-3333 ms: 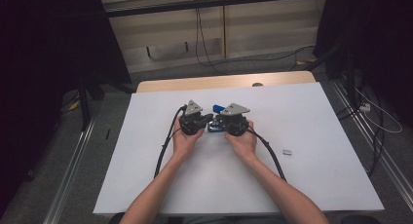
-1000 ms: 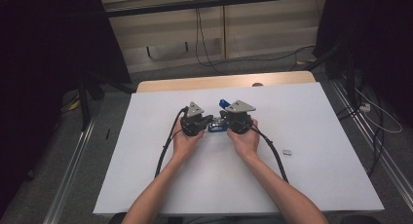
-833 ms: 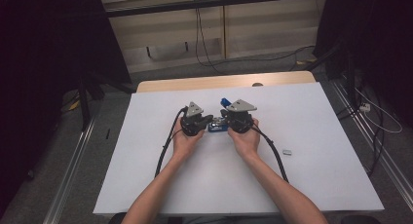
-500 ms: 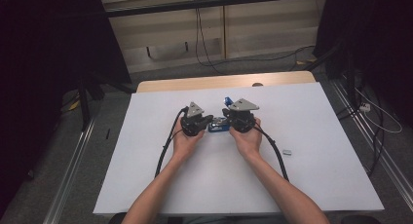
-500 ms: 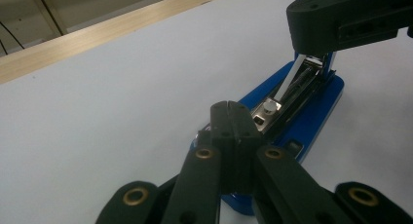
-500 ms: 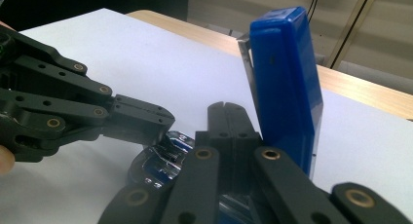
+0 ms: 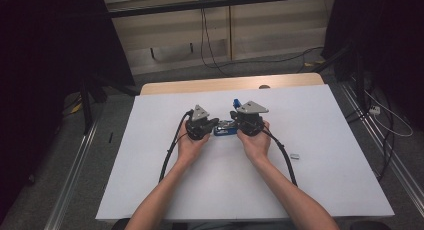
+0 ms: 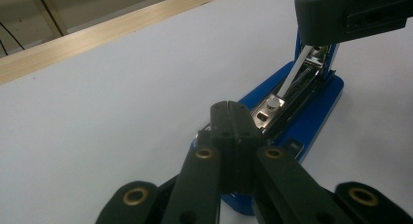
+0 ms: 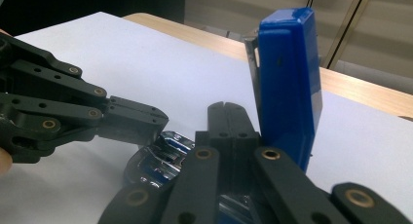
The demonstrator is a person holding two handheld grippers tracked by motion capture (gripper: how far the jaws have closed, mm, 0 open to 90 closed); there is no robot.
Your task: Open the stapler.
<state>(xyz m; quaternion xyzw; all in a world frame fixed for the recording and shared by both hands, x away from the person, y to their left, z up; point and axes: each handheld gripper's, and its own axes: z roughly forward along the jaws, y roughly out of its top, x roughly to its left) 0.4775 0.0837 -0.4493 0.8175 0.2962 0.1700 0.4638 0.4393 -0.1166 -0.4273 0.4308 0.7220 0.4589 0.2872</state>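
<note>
While its blue lid (image 9: 288,83) stood swung upright, the opened stapler (image 7: 226,128) lay mid-surface (image 7: 325,190) between both claws, its metal magazine (image 8: 297,85) exposed. The left claw (image 8: 229,118) pressed, jaws together, on the base; the right claw (image 9: 228,118), also closed, sat against the lid's hinge end. Any slip might have let the lid snap shut or skidded the stapler away.

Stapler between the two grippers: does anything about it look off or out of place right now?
The stapler has its blue top swung up nearly upright, leaving the metal staple channel bare. A small grey piece lies alone on the table to the right. No damage is visible.
</note>
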